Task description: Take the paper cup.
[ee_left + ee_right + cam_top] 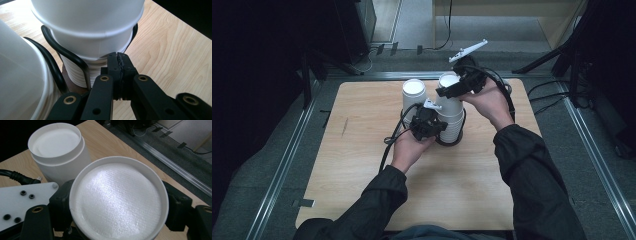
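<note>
step: right tongs (447, 91) clasp top cup (117, 200) of stack (451, 117) | left tongs (117, 58) clenched, bracing rack (63, 53) | next: lift straight up

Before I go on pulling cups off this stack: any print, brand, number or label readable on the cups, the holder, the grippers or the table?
None: no view shows readable text.
Cup stack: plain white, upside down, no print.
Second stack: plain white.
Black wire holder: unmarked.
Left gripper, jaws shut, and right gripper, jaws on either side of the top cup: bare black plastic, screws only.
Wooden table: grain only.
</note>
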The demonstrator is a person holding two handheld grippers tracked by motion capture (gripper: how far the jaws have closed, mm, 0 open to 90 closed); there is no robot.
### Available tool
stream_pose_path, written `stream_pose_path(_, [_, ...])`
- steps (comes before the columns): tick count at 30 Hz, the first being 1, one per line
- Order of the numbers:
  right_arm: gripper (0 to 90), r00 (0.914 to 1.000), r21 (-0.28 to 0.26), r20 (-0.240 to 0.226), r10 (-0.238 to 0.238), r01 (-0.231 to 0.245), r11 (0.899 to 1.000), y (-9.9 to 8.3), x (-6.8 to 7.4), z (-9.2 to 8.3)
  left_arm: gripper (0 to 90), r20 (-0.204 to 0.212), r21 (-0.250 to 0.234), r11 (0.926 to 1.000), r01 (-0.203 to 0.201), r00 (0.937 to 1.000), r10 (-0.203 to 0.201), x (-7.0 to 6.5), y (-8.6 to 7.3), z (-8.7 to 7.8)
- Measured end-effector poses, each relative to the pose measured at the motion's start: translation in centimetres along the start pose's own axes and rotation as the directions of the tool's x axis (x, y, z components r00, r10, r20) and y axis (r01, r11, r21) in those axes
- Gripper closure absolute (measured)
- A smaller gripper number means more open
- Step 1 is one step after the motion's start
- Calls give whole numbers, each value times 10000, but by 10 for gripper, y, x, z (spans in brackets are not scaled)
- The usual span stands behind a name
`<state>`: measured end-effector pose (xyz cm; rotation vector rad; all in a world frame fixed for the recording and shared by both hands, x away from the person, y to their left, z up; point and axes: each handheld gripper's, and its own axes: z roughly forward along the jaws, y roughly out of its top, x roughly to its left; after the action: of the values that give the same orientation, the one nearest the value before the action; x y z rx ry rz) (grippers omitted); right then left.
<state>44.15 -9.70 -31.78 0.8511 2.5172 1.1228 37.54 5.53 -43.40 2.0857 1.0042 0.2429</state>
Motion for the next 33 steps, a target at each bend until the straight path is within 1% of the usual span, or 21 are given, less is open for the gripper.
stream_pose_path(3, [252, 9999, 85, 44, -98, 97, 9999, 5, 1, -6, 897, 27, -12, 10000, 33, 10000, -33, 0, 0, 0])
stream_pose_path(4, [252, 9999, 61, 29, -117, 117, 9999, 7, 1, -9, 897, 18, -26, 10000, 75, 10000, -74, 0, 0, 0])
stream_pose_path(10, [252, 9999, -123, 52, -114, 115, 9999, 20, 3, -28, 894, 53, 15, 10000, 17, 10000, -17, 1, 0, 0])
stream_pose_path(11, [252, 9998, -151, 48, -191, 192, 9997, 23, 4, -33, 891, 149, 63, 10000, -28, 9999, 27, 2, 0, 0])
stream_pose_path(12, [252, 9999, -215, 25, -162, 163, 9996, 25, 4, -36, 882, 240, 33, 10000, 29, 9997, -30, 1, 0, 0])
stream_pose_path(13, [252, 9999, -262, -78, -117, 115, 9996, 28, 5, -40, 877, 224, 25, 10000, 3, 9997, -4, 1, 0, 0])
stream_pose_path(14, [252, 9999, -302, -60, -97, 95, 9995, 30, 6, -43, 878, 229, 24, 10000, -10, 9997, 10, 1, 0, 0])
stream_pose_path(15, [252, 9999, -311, -17, -132, 132, 9994, 32, 7, -47, 878, 230, 13, 10000, 18, 9997, -19, 1, 0, 0])
stream_pose_path(16, [252, 9996, -309, 33, -298, 299, 9991, 35, 9, -52, 878, 235, 20, 10000, 17, 9997, -18, 1, 0, 0])
stream_pose_path(17, [252, 9995, -307, 60, -316, 317, 9990, 37, 10, -55, 878, 235, 17, 10000, 11, 9997, -11, 1, 0, 0])
stream_pose_path(20, [252, 9990, -259, -38, -437, 436, 9987, 41, 12, -66, 877, 245, 41, 10000, -46, 9997, 45, 2, 0, 0])
stream_pose_path(21, [253, 9984, -255, -5, -566, 566, 9981, 42, 13, -71, 877, 250, 62, 10000, -51, 9997, 49, 2, 0, 0])
stream_pose_path(23, [252, 9980, -208, -46, -624, 623, 9978, 42, 15, -78, 875, 245, 94, 9999, -73, 9997, 71, 3, -1, -1])
stream_pose_path(24, [252, 9978, -203, -123, -646, 643, 9977, 41, 16, -82, 874, 248, 34, 10000, -17, 9997, 16, 3, -1, -1])
stream_pose_path(26, [252, 9966, -248, -65, -820, 818, 9963, 39, 19, -91, 869, 330, 10, 10000, 67, 9994, -67, 4, -1, -1])
stream_pose_path(28, [252, 9949, -135, -128, -997, 995, 9949, 35, 22, -98, 860, 317, -30, 10000, -15, 9995, 16, 4, -1, -1])
stream_pose_path(31, [252, 9917, 63, -221, -1264, 1265, 9919, 24, 28, -107, 847, 379, -15, 10000, 22, 9993, -21, 5, -1, -1])
stream_pose_path(32, [252, 9909, 70, -250, -1324, 1327, 9911, 20, 29, -109, 846, 405, -72, 9999, 115, 9991, -112, 5, -1, -1])
stream_pose_path(33, [252, 9907, 61, -312, -1321, 1323, 9912, 15, 30, -110, 844, 414, -58, 9999, 122, 9991, -119, 5, -1, -1])
